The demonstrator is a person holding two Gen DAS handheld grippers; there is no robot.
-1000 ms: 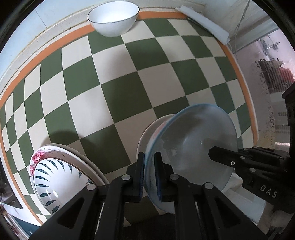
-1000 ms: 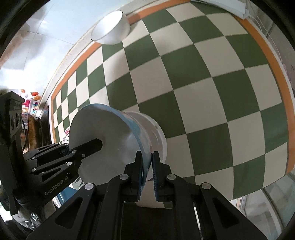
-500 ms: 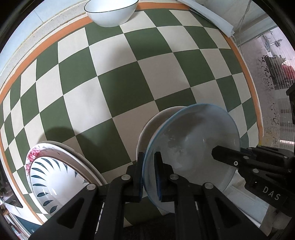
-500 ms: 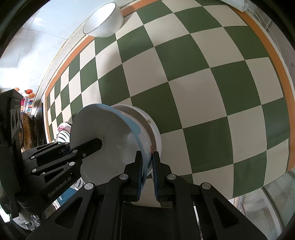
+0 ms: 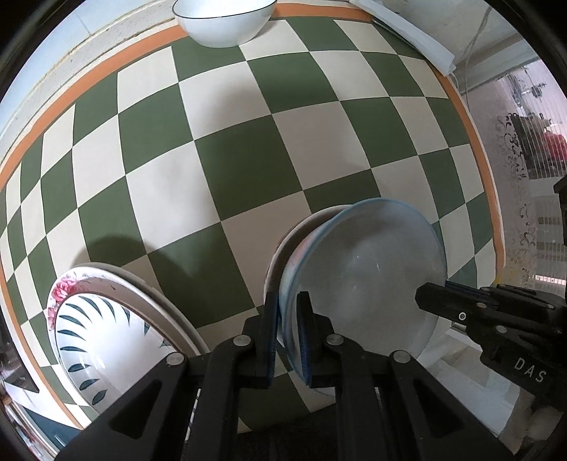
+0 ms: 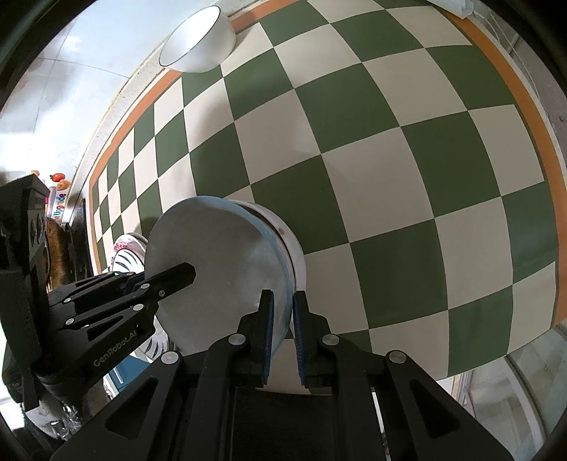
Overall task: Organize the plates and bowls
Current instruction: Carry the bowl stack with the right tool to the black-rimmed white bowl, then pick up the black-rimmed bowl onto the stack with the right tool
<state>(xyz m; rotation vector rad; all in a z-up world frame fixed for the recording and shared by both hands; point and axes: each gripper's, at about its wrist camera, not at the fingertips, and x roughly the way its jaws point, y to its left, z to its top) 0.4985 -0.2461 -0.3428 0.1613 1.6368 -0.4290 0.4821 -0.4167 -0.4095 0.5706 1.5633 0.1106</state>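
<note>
I'm holding a pale blue-rimmed plate [image 5: 368, 280] by opposite rim edges, lying over a white plate [image 6: 296, 248] mid-table. A leaf-patterned bowl [image 5: 102, 340] is sitting on plates at the near-left edge; a white bowl [image 5: 223, 17] is standing at the far edge.

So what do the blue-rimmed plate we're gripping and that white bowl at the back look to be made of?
Blue-rimmed plate: probably glazed ceramic, possibly melamine; pale, smooth surface with faint sheen and a thin blue edge. White bowl: likely glossy porcelain or enamel; bright even white with a thin dark rim line. Neither can be settled by look alone.
</note>
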